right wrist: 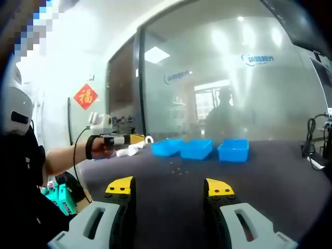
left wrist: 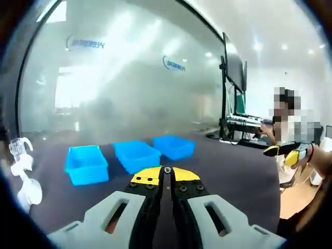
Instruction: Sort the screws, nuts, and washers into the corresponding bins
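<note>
Three empty-looking blue bins stand in a row on the dark table: left, middle and right. My left gripper hovers just in front of them, its yellow-tipped jaws pressed together with nothing visible between them. In the right gripper view the same bins sit farther off, and several tiny hardware pieces lie scattered in front of them. My right gripper is wide open and empty, short of those pieces. The left gripper shows there too, in a hand at the left.
A white plastic object lies at the table's left edge. A glass wall stands behind the bins. At the right are a monitor on a stand and a seated person. The right gripper enters from the right.
</note>
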Demonstrator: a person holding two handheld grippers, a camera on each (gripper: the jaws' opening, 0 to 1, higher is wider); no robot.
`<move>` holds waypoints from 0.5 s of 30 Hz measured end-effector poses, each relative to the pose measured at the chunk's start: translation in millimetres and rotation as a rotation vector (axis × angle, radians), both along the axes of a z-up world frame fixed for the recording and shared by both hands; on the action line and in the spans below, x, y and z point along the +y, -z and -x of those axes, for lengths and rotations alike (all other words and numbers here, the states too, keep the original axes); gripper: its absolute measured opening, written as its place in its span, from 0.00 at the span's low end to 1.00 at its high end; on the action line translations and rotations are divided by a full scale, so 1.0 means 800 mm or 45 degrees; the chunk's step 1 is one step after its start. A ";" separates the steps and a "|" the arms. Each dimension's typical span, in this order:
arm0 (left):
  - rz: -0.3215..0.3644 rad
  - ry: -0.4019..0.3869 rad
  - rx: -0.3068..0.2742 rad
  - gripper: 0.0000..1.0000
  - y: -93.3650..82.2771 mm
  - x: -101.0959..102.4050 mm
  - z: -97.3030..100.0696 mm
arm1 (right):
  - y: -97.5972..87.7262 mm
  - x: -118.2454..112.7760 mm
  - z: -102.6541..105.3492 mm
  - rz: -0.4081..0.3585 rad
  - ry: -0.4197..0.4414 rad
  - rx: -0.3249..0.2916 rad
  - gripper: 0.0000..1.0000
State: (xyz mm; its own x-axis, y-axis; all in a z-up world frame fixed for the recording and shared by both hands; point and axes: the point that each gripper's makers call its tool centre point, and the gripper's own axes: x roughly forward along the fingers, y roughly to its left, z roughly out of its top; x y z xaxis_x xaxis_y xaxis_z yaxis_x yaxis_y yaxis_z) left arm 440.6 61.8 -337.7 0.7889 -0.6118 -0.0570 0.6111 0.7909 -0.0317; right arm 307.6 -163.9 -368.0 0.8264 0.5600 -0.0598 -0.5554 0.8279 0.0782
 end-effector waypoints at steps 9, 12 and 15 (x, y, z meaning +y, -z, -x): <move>0.008 -0.178 -0.011 0.06 -0.013 0.061 -0.082 | 0.001 -0.010 0.000 0.001 0.024 -0.008 0.48; 0.009 -0.206 -0.010 0.06 -0.019 0.073 -0.112 | 0.003 -0.011 0.000 -0.002 0.027 -0.003 0.48; 0.028 -0.234 0.027 0.06 -0.022 0.084 -0.141 | 0.004 -0.013 0.000 -0.001 0.028 0.003 0.48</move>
State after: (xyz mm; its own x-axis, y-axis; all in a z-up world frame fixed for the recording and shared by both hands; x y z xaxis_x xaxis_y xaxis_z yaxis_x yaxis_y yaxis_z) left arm 553.4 128.8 -320.1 0.8863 -0.4587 -0.0629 0.4553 0.8882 -0.0616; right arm 307.7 -174.0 -371.4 0.8383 0.5417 -0.0609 -0.5369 0.8398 0.0803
